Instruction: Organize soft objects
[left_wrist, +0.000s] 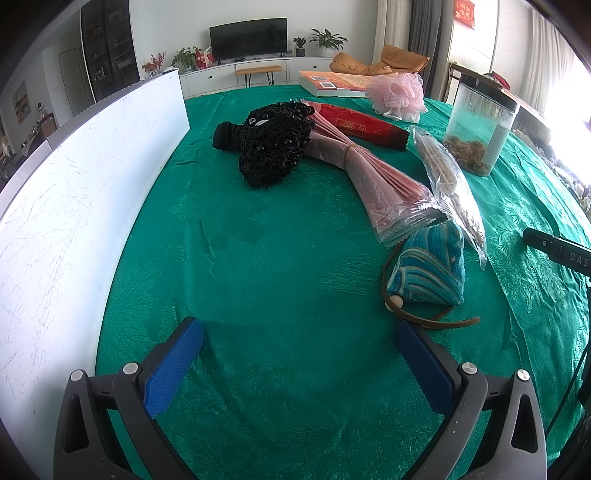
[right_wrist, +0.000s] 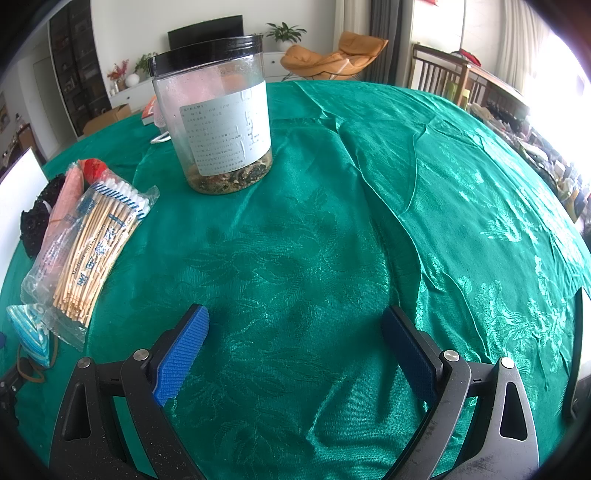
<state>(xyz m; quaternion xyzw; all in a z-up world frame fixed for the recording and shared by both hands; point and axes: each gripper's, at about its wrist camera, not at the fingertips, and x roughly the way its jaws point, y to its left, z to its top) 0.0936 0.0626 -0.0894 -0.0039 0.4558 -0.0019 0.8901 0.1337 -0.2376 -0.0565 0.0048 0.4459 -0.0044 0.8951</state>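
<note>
We hold the left gripper (left_wrist: 299, 334) low over the green tabletop (left_wrist: 258, 258), its blue pads spread wide with nothing between them. Just ahead and to the right of it lies a blue pouch (left_wrist: 432, 269) with a brown cord (left_wrist: 436, 319) looped around its near end; the cord's tail ends close to the right pad. Past the pouch, a pink packet (left_wrist: 369, 177) runs diagonally away from us, and a bag of swabs (left_wrist: 448, 177) lies beside it on the right, its near end touching the pouch. A black lace piece (left_wrist: 273, 144) sits further back, resting against the far end of the pink packet, with a red packet (left_wrist: 364, 125) behind. A pink mesh puff (left_wrist: 399, 94) lies near the far edge in front of a book (left_wrist: 332, 81), and a jar (left_wrist: 478, 129) stands upright to the right. A white board (left_wrist: 85, 192) stands along the left side.

Our right gripper (right_wrist: 295, 321) also hangs open over bare cloth, empty, well apart from everything. From its camera the jar (right_wrist: 218, 118) stands ahead and left, with a black lid and a little dried matter at the bottom. The swabs (right_wrist: 96, 240) lie far left, beside the pink packet (right_wrist: 64, 206) and the lace (right_wrist: 35, 218), and the pouch (right_wrist: 31, 332) shows at the left edge.
</note>
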